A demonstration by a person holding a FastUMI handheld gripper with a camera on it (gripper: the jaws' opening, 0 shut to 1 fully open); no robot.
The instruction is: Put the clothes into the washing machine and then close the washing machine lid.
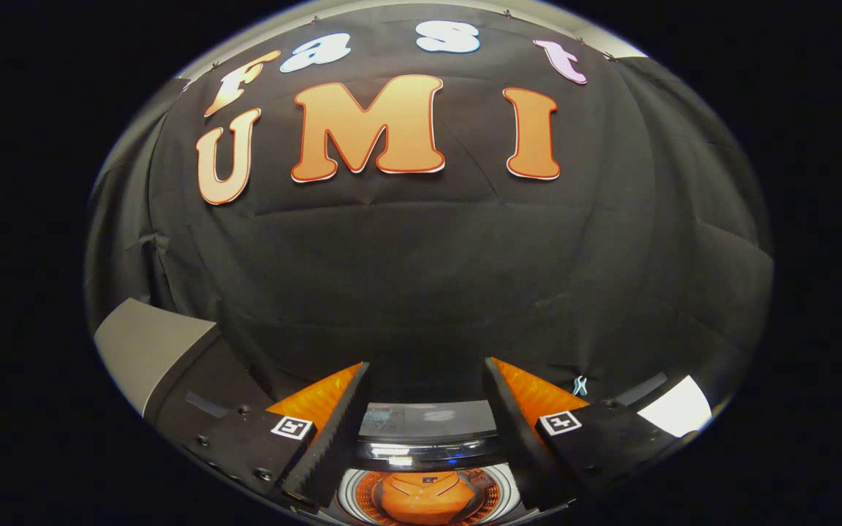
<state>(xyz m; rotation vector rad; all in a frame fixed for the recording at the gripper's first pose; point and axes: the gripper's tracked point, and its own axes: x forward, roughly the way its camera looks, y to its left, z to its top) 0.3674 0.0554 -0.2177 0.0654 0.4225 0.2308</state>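
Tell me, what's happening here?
A hand-held gripper hangs above a washing machine, its jaws open and holding nothing. Below and between them is the drum with something orange in it, possibly the clothes. The lid isn't visibly closed over the drum. Beyond is the booth's black cloth wall.

We see the two black, saw-toothed fingers of the gripper [427, 431] spread wide with nothing between them, so the way down between them is free. Below that gap lies the round, white-rimmed mouth of the washing machine [428, 497], uncovered, with an orange garment [427, 497] bunched inside the drum. The machine's dark glossy lid [428, 424] stands raised just behind the mouth, blocking passage further back toward the black cloth wall [428, 277].
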